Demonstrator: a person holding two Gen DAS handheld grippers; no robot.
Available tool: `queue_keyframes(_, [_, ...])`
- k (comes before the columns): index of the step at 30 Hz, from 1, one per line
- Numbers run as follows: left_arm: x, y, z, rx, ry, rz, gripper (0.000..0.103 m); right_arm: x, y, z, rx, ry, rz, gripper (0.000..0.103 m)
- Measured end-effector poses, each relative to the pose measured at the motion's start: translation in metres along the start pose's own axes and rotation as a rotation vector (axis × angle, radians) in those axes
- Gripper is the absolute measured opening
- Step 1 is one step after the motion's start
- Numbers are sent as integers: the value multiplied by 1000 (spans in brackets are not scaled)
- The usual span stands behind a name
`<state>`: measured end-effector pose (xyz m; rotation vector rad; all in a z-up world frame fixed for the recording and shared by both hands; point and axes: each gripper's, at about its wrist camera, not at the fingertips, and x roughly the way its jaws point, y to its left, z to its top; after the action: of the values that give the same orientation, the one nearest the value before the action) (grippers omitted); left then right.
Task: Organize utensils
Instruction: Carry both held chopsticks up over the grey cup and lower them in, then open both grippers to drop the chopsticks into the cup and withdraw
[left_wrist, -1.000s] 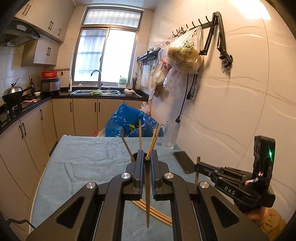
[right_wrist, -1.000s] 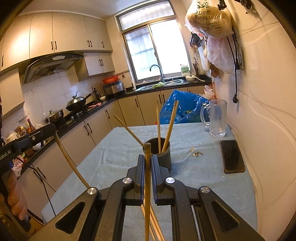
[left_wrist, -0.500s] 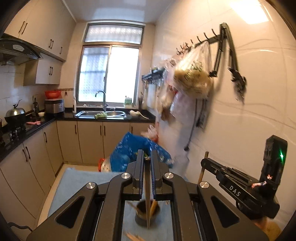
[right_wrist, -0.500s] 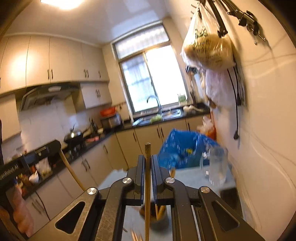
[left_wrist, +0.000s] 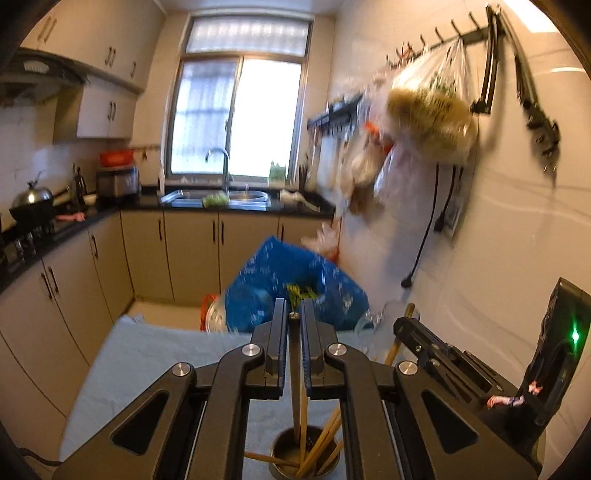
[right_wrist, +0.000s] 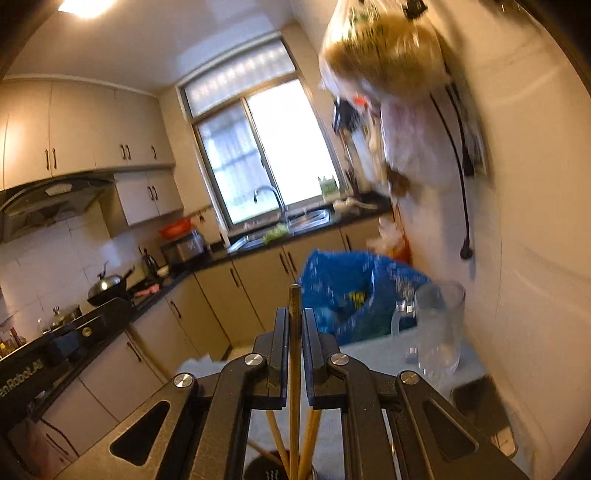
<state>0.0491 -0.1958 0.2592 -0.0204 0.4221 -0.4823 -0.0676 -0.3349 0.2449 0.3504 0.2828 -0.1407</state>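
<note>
Both grippers pinching one chopstick each, hovering over holder (left_wrist: 303, 456) at 6 o'clock; next: lowering tips in, releasing.

Left gripper (left_wrist: 294, 345), right gripper (right_wrist: 295, 341).

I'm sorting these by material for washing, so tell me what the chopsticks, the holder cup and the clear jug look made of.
The chopsticks look like bamboo or wood: pale tan, matte sticks. The holder cup seems metal, perhaps steel, with a dull grey sheen inside, though blur leaves it open. The clear jug is see-through with a handle; glass or clear plastic, I cannot tell which.
</note>
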Motion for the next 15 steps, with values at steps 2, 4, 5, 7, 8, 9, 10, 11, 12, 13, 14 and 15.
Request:
queue_keyframes(2, [6,1,-6,2,15,3,6,5,-2,-9,-7,28,3,7])
queue_keyframes(4, [9,3,-10,-15,37,-4,6,10,-4,-18,-12,60,4,7])
queue_keyframes(5, [9,4,-12,-23,41,-9,7,12,-5,-22,-14,72,4,7])
queue_keyframes(7, [8,5,-14,-34,53,-17,9,14,-6,-27,-14,93,5,7])
queue_keyframes(8, [5,4,-15,-33,58,-23,11,14,-8,-30,-11,98,6,8])
queue_keyframes(9, [2,4,-15,-33,57,-25,17,15,-8,-30,-7,102,8,9])
queue_keyframes(10, [-2,5,-15,-32,54,-28,21,15,-9,-30,-5,109,9,11])
queue_keyframes(11, [-10,5,-15,-34,45,-33,30,13,-9,-31,-4,113,11,19])
queue_keyframes(12, [-16,5,-15,-37,37,-37,36,12,-9,-32,-4,113,13,27])
queue_keyframes(13, [-26,5,-15,-39,21,-42,38,8,-10,-31,-6,109,12,30])
queue_keyframes(14, [-31,6,-13,-41,12,-46,40,5,-9,-31,-9,106,12,32])
queue_keyframes(15, [-44,7,-13,-42,-2,-54,41,-1,-9,-31,-14,101,12,32])
